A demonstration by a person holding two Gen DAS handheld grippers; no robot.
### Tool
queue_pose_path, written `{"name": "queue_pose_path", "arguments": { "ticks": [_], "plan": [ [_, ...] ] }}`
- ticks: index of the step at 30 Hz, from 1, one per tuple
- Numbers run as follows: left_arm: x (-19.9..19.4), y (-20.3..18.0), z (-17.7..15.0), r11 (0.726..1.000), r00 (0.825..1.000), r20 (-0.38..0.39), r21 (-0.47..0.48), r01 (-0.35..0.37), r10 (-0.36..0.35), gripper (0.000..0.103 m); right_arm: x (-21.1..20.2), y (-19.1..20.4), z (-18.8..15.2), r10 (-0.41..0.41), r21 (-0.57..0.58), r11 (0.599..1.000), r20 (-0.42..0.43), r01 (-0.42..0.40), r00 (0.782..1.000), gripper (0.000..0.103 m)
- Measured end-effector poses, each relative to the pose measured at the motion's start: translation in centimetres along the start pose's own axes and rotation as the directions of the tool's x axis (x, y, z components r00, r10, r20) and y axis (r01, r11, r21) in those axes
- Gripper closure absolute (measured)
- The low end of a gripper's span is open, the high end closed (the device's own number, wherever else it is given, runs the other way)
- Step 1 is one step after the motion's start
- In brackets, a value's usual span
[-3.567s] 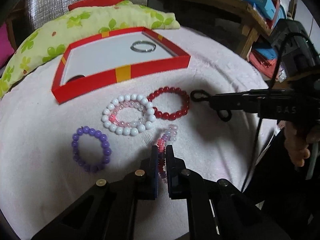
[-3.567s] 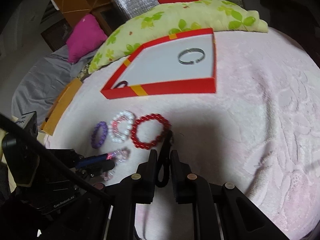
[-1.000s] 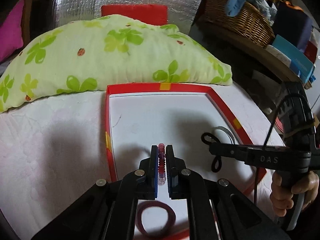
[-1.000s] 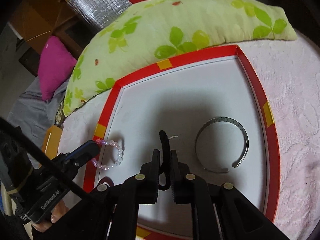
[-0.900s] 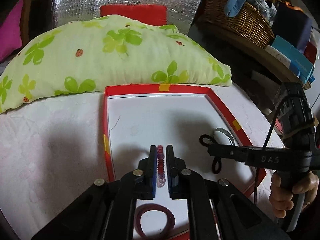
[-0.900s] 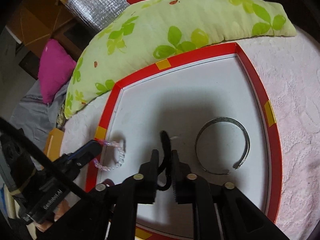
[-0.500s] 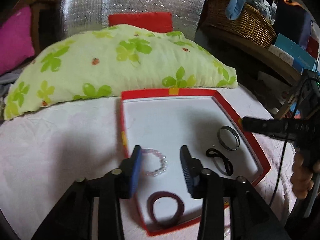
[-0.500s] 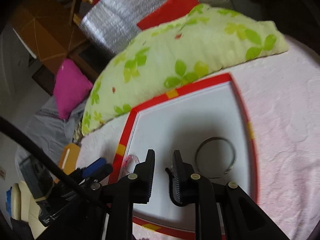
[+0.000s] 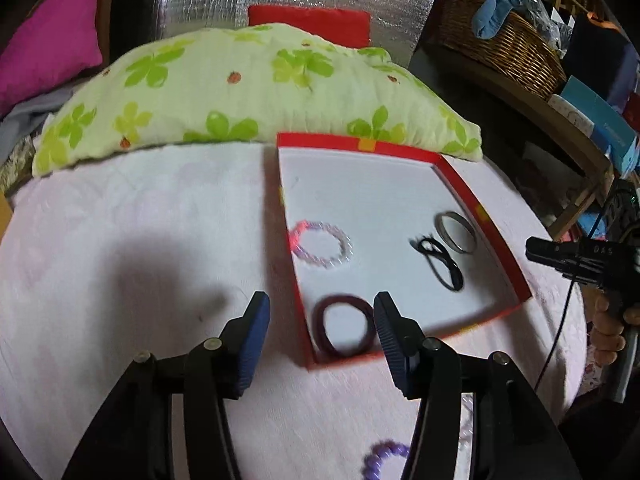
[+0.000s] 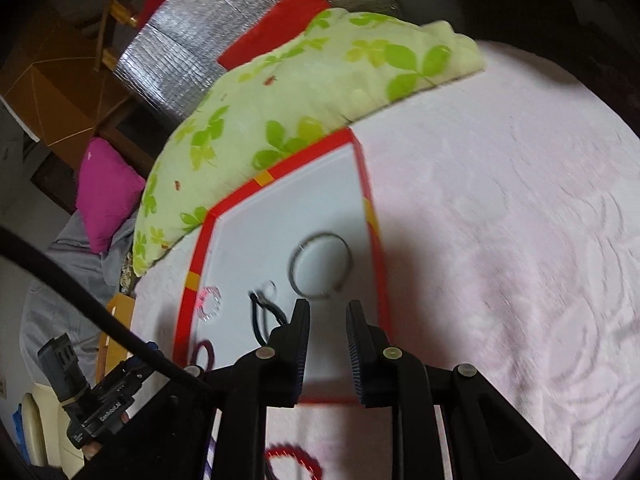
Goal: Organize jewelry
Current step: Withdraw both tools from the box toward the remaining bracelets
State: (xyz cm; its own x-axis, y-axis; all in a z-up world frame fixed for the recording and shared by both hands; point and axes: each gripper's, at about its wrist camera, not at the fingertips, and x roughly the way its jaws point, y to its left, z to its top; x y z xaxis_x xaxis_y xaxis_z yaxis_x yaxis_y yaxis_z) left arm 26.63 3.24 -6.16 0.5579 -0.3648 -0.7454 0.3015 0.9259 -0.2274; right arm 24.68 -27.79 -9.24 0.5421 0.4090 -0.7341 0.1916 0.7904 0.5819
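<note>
Pale pink beaded bracelet (image 9: pixel 322 244): lying in the shallow red-rimmed white tray (image 9: pixel 496 240), left side.
Thin black hair tie (image 9: pixel 440 262): right of it, beside the silver metal bangle (image 9: pixel 456 232).
Left gripper (image 9: pixel 320 320): jaws opening, nothing between them.
Right gripper (image 10: pixel 328 332): parted, empty, above the tray's near edge.

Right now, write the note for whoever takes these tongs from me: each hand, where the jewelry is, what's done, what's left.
Left tongs: opening, nothing between the pads.
Right tongs: slightly open, empty.
Red box holds four pieces: pink bead bracelet, black hair tie, silver bangle, maroon hair band.
Done: those four are in the box.
Left: purple bead bracelet and red bead bracelet lie on the pink cloth in front of the box. More may sit out of view behind the tongs.
</note>
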Motion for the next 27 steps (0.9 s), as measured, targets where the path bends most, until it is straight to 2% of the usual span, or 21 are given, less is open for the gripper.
{"name": "queue_pose_path", "arguments": {
  "ticks": [4,8,11,13,15,21,27],
  "plan": [
    [0.2,-0.3,-1.0,1.000,1.000,-0.026,-0.019,0.013,-0.013,0.046,-0.5,-1.1,-1.4,-0.063,0.014,0.998,-0.017,0.063,0.998,0.082],
    [1.0,-0.5,-1.5,0.998,0.997,-0.058,-0.037,0.055,-0.057,0.046,-0.1,-2.2,-2.3,-0.068,0.046,0.996,-0.052,0.070,0.996,0.082],
    [1.3,-0.7,-1.6,0.997,0.996,-0.064,-0.040,0.065,-0.068,0.046,0.6,-2.1,-2.7,-0.079,0.030,0.996,-0.059,0.080,0.995,0.082],
    [1.3,-0.5,-1.6,0.996,0.995,-0.060,-0.052,0.077,-0.080,0.046,1.0,-1.7,-2.8,-0.081,0.008,0.997,-0.053,0.081,0.995,0.086],
    [1.3,-0.2,-1.5,0.993,0.994,-0.055,-0.069,0.091,-0.095,0.046,1.2,-1.1,-2.8,-0.124,-0.036,0.992,-0.032,0.123,0.992,0.089],
    [1.2,-0.5,-1.8,0.995,0.996,-0.049,-0.065,0.073,-0.077,0.046,1.8,-0.1,-2.8,-0.167,-0.118,0.979,-0.001,0.165,0.986,0.091],
    [0.9,-0.7,-2.5,0.995,0.996,-0.052,-0.073,0.068,-0.072,0.045,1.6,-0.6,-2.4,-0.135,-0.077,0.988,-0.013,0.134,0.991,0.089]
  ]
}}
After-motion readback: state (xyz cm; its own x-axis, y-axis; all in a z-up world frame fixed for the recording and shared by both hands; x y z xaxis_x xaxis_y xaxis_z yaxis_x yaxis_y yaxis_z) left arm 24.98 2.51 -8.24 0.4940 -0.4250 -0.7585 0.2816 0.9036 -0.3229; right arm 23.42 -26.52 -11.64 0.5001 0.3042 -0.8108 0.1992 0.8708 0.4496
